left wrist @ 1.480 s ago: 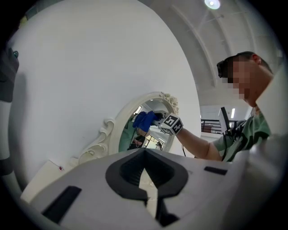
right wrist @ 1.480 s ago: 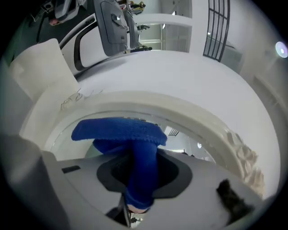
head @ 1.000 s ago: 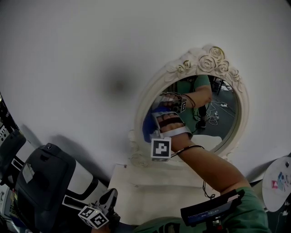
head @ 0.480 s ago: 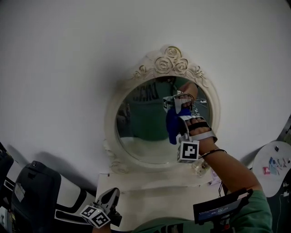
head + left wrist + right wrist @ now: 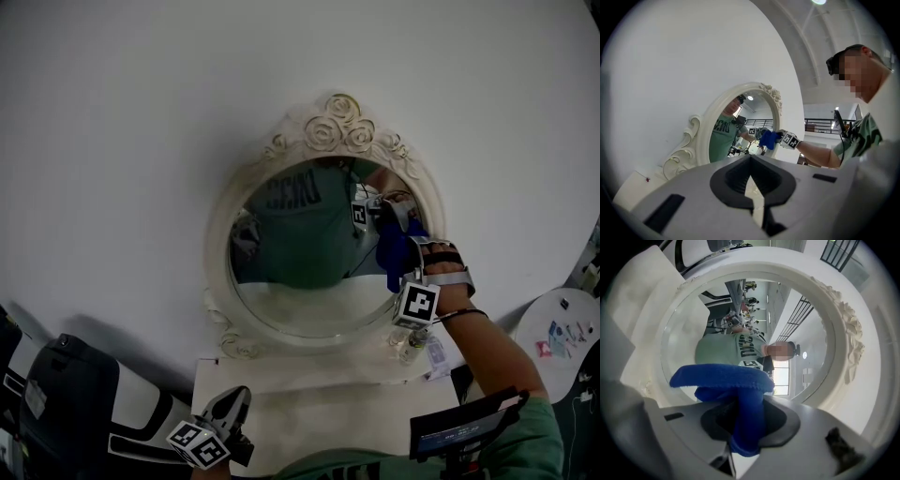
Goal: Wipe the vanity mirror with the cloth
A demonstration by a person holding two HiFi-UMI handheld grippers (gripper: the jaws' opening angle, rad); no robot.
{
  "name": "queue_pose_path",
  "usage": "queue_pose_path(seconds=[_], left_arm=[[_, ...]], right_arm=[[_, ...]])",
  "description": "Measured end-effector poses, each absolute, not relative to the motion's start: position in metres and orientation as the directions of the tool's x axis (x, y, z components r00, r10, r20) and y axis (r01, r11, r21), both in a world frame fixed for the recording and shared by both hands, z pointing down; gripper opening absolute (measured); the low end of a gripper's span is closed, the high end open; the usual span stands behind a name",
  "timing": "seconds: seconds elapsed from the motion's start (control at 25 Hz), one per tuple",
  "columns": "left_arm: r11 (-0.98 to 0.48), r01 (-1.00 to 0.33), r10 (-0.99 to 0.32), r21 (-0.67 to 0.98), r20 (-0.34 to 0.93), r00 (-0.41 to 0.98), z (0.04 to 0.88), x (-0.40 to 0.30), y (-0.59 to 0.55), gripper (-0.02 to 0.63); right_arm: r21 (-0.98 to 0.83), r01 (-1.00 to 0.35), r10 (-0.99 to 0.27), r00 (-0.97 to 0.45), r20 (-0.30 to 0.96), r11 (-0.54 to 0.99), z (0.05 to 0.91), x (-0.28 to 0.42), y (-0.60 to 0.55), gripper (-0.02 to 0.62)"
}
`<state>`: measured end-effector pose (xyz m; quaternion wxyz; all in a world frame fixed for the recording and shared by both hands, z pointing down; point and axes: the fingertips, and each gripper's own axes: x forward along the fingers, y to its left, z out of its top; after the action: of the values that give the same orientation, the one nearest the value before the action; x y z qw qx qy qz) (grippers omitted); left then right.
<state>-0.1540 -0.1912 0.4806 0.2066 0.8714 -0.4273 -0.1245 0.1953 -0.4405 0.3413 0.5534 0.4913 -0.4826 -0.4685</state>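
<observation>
Right tool (image 5: 744, 430) clamped on cloth (image 5: 723, 378), pressed against mirror (image 5: 291, 281) right side; left tool (image 5: 751, 186) pressed together, empty, over worktop (image 5: 328, 405).

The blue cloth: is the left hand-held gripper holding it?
No, the right hand-held gripper clamps the blue cloth; the left hand-held gripper is empty.
</observation>
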Motion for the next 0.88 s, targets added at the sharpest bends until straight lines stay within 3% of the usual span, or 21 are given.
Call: queue_pose_path(seconds=[0.12,0.32,0.56,0.88], left_arm=[[-0.515,-0.716,-0.821,0.471,-0.032,0.570,0.485,-0.174,-0.183,-0.003],[-0.448,-0.754,-0.868,0.481,-0.030,0.496,0.491,-0.214,-0.165,-0.003],[-0.374,-0.790,-0.910,0.486,-0.028,0.414,0.493,-0.259,-0.141,-0.003],[-0.328,-0.801,-0.931,0.501,-0.025,0.365,0.496,-0.282,-0.129,-0.003]], right_arm=[[0.997,0.041,-0.998,-0.033,0.062,0.061,0.338,0.137,-0.432,0.106],[0.994,0.085,-0.943,-0.319,0.091,0.067,0.358,-0.024,-0.418,0.106],[0.996,0.067,-0.871,-0.484,0.080,0.054,0.359,-0.163,-0.407,0.106],[0.996,0.059,-0.862,-0.500,0.082,0.060,0.365,-0.194,-0.413,0.106]])
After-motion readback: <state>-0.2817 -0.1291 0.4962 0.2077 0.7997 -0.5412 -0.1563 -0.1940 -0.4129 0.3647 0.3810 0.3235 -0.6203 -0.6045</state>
